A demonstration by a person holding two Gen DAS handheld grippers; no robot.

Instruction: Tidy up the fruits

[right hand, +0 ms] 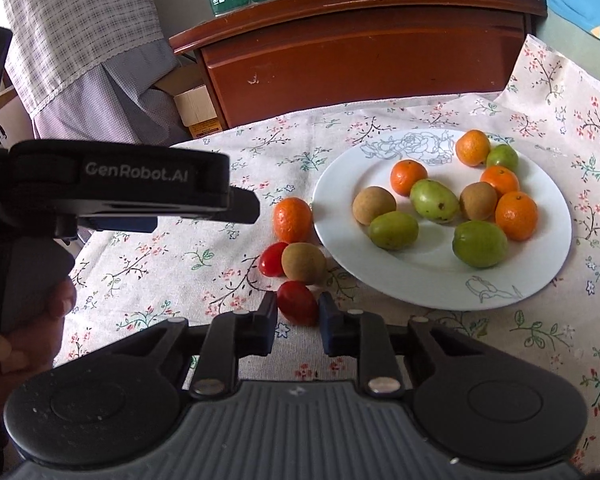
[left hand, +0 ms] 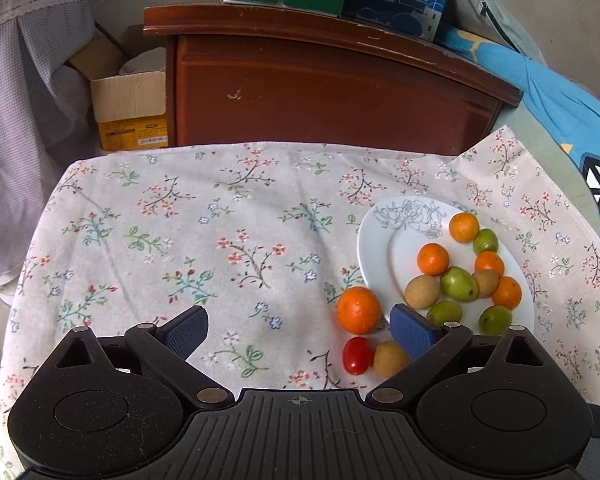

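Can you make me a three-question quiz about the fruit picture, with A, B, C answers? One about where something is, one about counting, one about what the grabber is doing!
1. Where is the plate?
A. on the flowery cloth
B. on the wooden cabinet
C. in the cardboard box

2. How many orange fruits lie on the plate?
A. two
B. four
C. six

3. What is the right gripper doing?
A. hanging open over the plate
B. squeezing a green fruit
C. closed on a small red tomato

Answers:
1 A, the white plate sits on the floral cloth in front of the brown cabinet.
2 B, four orange fruits are on the plate; a fifth orange fruit lies beside it on the cloth.
3 C, both blue pads press the tomato's sides.
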